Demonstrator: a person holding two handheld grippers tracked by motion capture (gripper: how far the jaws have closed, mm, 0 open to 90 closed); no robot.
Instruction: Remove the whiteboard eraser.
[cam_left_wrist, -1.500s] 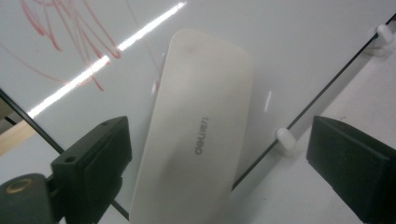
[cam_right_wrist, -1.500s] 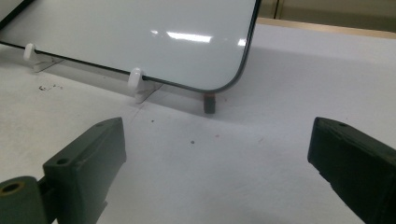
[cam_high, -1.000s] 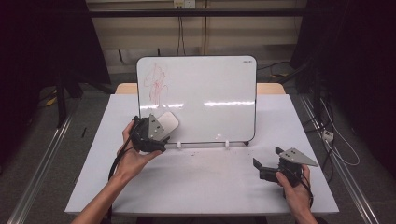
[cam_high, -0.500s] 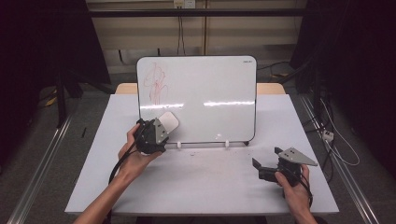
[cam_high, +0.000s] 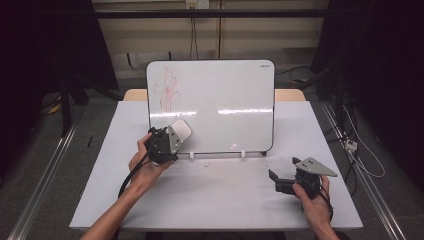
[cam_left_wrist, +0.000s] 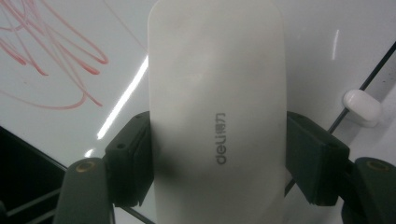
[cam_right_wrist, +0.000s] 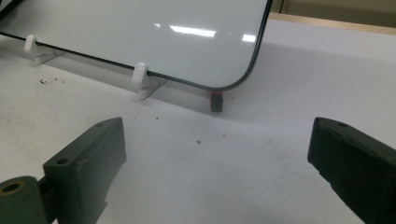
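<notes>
A whiteboard (cam_high: 220, 105) stands upright on the white table (cam_high: 220, 200), with red scribbles (cam_high: 167, 90) at its upper left. My left gripper (cam_high: 175, 137) is by the board's lower left corner. Its jaws have just been closing and now press both sides of a white eraser (cam_left_wrist: 217, 112), which lies against the board below the red scribbles (cam_left_wrist: 51, 60). The eraser (cam_high: 181, 130) shows at the gripper's tip in the high view. My right gripper (cam_high: 277, 182) rests on the table at the right, open, its fingers (cam_right_wrist: 88, 163) wide apart with nothing between them.
Two white clips (cam_right_wrist: 139, 74) hold the whiteboard's (cam_right_wrist: 140, 37) lower edge, and a dark foot (cam_right_wrist: 216, 101) sits under its corner. Cables trail on the floor at the right (cam_high: 360, 150). A wooden table edge (cam_high: 290, 94) shows behind the board.
The left gripper has shifted slightly right and down along the board's lower left, and its jaws have closed on the eraser. The right gripper has stayed still.
</notes>
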